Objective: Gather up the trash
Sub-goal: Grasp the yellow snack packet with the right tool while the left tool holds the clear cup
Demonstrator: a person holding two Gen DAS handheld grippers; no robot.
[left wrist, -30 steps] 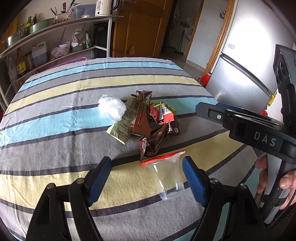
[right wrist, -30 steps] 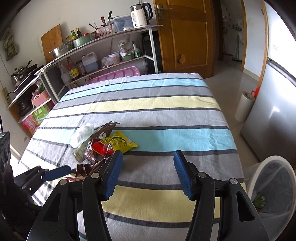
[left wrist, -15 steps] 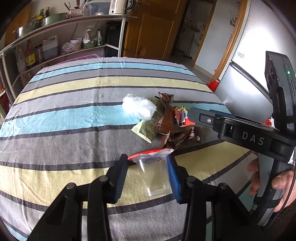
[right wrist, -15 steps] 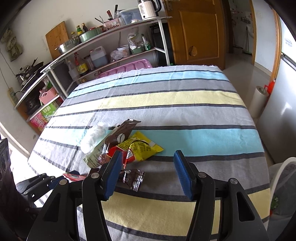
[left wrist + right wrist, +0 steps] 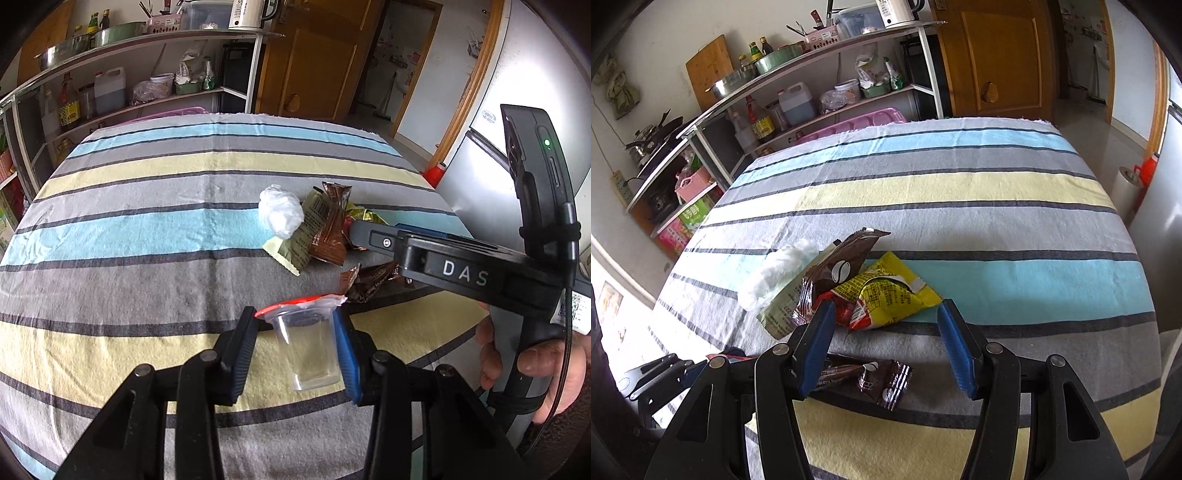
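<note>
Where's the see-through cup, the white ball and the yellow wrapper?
Cup (image 5: 314, 350): left wrist view, on its clear side wall.
White ball (image 5: 280, 216): left wrist view, its middle.
Yellow wrapper (image 5: 890, 295): right wrist view, its crinkled front.

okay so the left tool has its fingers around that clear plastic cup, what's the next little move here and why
Probably lift the left tool straight up a little. Its jaws look closed on the clear plastic cup, which lies tipped on the striped cloth with its red foil lid peeled partly open. Raising it clears the brown wrapper just beyond. The right tool is open above the wrapper pile.
</note>
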